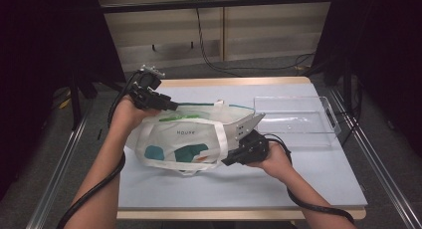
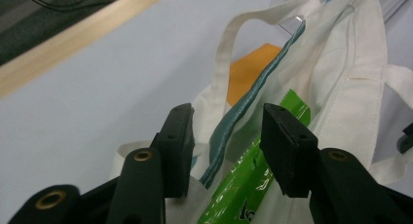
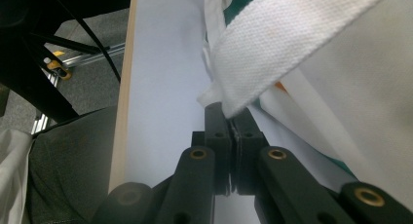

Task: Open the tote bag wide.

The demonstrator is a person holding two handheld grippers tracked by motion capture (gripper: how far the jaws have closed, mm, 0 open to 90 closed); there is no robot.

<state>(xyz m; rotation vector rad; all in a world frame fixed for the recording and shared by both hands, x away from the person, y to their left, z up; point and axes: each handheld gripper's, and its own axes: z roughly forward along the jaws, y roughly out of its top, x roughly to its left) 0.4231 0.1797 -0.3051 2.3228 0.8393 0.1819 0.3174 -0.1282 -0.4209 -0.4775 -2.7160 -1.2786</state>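
Tote bag (image 1: 184, 139) lies on the table (image 1: 259, 184). Left gripper (image 2: 226, 136) has its jaws apart over the bag's rim. Right gripper (image 3: 233, 121) pinches a white strap (image 3: 292, 44).

table (image 1: 239, 189): pale blue, wood edge | floor (image 1: 259, 69): grey carpet, cables (image 1: 209, 50) | sides: dark
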